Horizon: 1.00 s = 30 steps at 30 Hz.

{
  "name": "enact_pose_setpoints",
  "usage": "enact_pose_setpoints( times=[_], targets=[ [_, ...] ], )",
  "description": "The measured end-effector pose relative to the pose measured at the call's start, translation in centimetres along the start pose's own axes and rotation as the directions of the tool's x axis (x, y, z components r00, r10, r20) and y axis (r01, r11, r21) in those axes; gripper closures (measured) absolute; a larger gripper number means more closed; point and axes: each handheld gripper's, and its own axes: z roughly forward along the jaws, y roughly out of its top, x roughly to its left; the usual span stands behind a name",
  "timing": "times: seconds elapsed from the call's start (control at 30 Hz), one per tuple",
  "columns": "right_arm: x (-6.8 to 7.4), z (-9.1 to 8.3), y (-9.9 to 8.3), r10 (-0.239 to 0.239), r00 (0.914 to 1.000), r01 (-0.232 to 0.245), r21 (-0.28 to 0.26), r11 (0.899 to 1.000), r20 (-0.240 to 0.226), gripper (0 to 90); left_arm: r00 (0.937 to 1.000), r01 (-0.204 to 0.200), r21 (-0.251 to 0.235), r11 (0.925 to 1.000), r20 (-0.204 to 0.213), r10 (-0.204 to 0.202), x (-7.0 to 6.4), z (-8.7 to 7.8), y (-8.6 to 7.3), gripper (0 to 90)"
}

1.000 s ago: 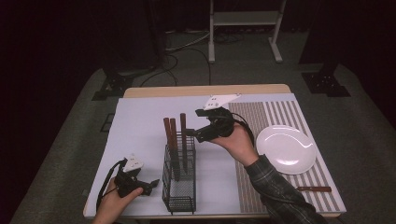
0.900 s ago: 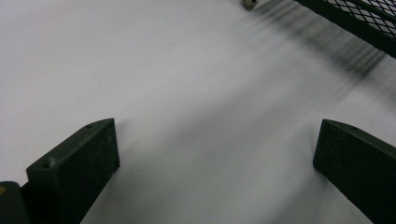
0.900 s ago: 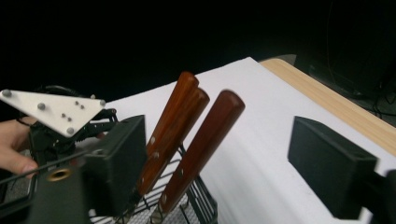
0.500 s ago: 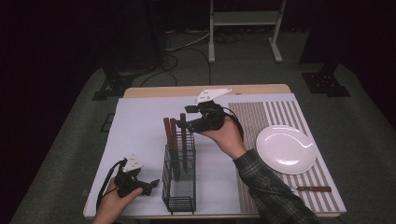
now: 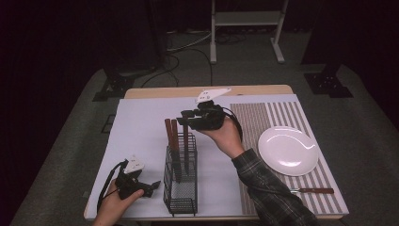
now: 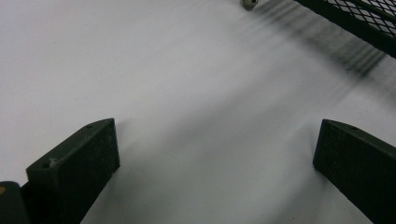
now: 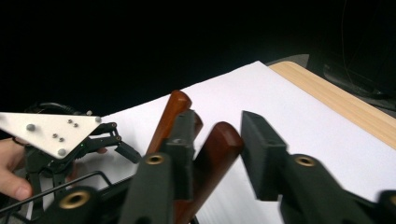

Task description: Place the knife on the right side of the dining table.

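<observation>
In the high view, a black wire-mesh cutlery basket (image 5: 181, 181) stands low and left of centre on the smooth white table cover (image 5: 141, 127). Three slim wooden handles rise upright from it: two reddish-brown ones (image 5: 171, 136) side by side and a darker one (image 5: 185, 141) just to their right. The right gripper (image 5: 188, 114) is held at mid-frame directly over the darker handle's top, its grey three-cornered plate on its upper side. In the right gripper view its blocky black jaws stand spread, with a rounded, glossy brown handle end (image 7: 219, 140) between them; whether either jaw touches it cannot be told.

The left gripper (image 5: 149, 187) rests at the lower left, just beside the basket. In the left gripper view its matte jaws are wide apart over bare white surface, pinching nothing, with the basket's mesh (image 6: 369, 18) in the upper right corner.

At right, a round white plate (image 5: 288, 150) sits on a striped woven placemat (image 5: 263, 117), and a wooden-handled utensil (image 5: 313, 190) lies flat below it.
</observation>
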Motion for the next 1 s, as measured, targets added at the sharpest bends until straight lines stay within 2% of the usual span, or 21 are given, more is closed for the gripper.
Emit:
enact_pose_setpoints(
  times=[0.07, 0.3, 0.5, 0.63, 0.7, 1.0],
  targets=[
    [0.1, -0.1, 0.0, -0.008, 1.0000, 0.008, 0.005, 1.000, 0.004, 67.6, 1.0000, 0.000, 0.000, 1.0000, -0.001, 0.000, 0.0, 0.0, 0.0, 0.0],
    [0.4, -0.8, -0.1, 0.007, 0.9999, -0.007, -0.007, 1.000, -0.011, 69.4, 1.0000, -0.001, 0.001, 1.0000, 0.000, 0.001, 0.0, 0.0, 0.0, 0.0],
    [1.2, -1.6, 0.0, 0.010, 0.9976, -0.012, -0.031, 0.999, -0.069, 72.7, 1.0000, -0.001, 0.000, 1.0000, 0.000, 0.001, 0.0, 0.0, 0.0, 0.0],
    [1.5, -1.9, 0.0, 0.011, 0.9965, -0.015, -0.042, 0.999, -0.083, 74.9, 1.0000, -0.001, 0.000, 1.0000, 0.000, 0.001, 0.0, 0.0, 0.0, 0.0],
    [1.8, -2.2, 0.1, 0.020, 0.9937, -0.026, -0.052, 0.998, -0.110, 76.5, 1.0000, -0.001, 0.000, 1.0000, 0.000, 0.001, 0.0, 0.0, 0.0, 0.0],
    [2.3, -2.3, 0.3, 0.030, 0.9866, -0.041, -0.063, 0.997, -0.161, 79.0, 1.0000, -0.001, 0.001, 1.0000, 0.000, 0.001, 0.0, 0.0, 0.0, 0.0]
  ],
)
